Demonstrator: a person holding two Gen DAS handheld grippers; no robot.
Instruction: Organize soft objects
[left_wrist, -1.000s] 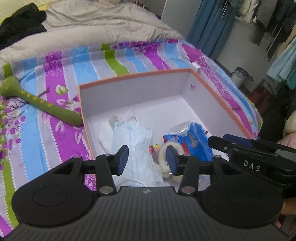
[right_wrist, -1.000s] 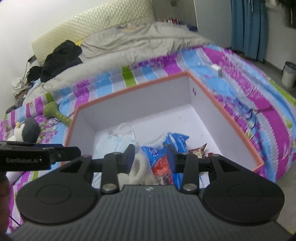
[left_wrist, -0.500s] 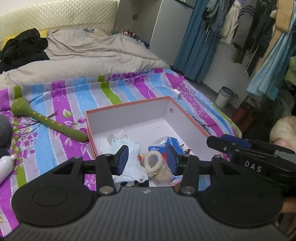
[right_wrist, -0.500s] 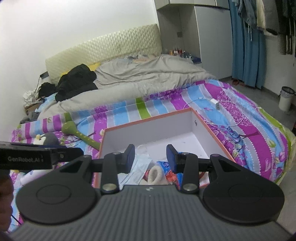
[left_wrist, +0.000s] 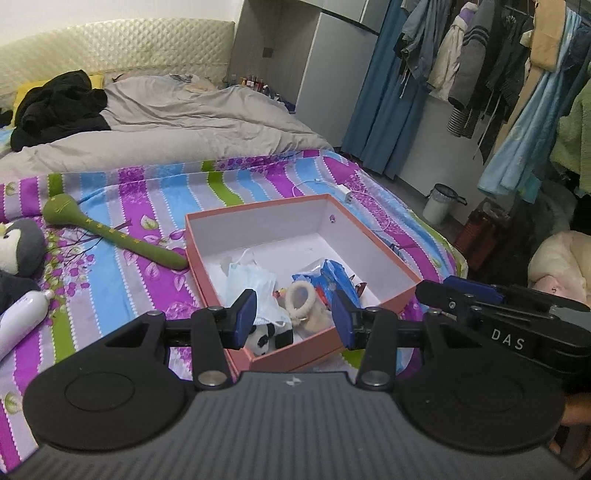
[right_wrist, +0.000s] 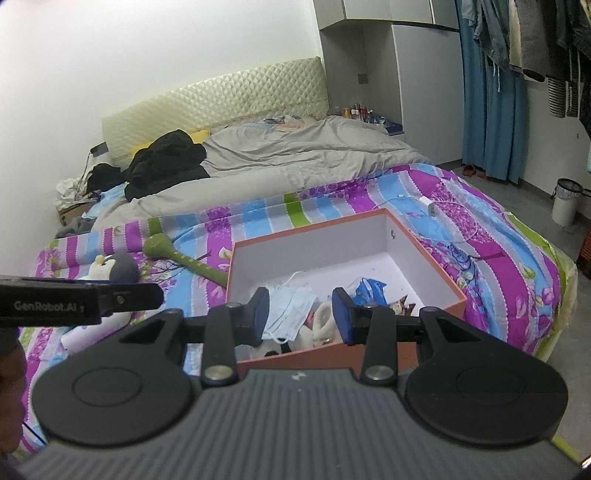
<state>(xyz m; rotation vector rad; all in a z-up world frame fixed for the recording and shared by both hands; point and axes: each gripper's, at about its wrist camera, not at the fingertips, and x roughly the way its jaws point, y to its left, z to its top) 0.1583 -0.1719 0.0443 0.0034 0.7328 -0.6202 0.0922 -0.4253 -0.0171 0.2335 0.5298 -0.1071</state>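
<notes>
An orange box (left_wrist: 373, 245) (right_wrist: 439, 275) with a white inside lies on the striped bedspread. In it are a blue face mask (left_wrist: 251, 282) (right_wrist: 291, 306), a cream fluffy ring (left_wrist: 303, 299), a small panda toy (left_wrist: 267, 338) and blue packets (left_wrist: 334, 277). A green plush stick (left_wrist: 110, 236) (right_wrist: 192, 264) and a penguin plush (left_wrist: 18, 245) (right_wrist: 114, 267) lie left of the box. My left gripper (left_wrist: 293, 319) and right gripper (right_wrist: 301, 314) hang above the box's near edge, both open with nothing between the pads.
A white bottle (left_wrist: 18, 319) lies at the left bed edge. A grey duvet (left_wrist: 166, 125) and black clothes (left_wrist: 55, 107) cover the far bed. A charger with cable (left_wrist: 345, 192) lies behind the box. Hanging clothes (left_wrist: 498, 74) and a small bin (left_wrist: 439, 203) stand right.
Both grippers have drawn back and upward from the box, so it looks smaller and more of the bed and room shows. Neither jaw gap has changed.
</notes>
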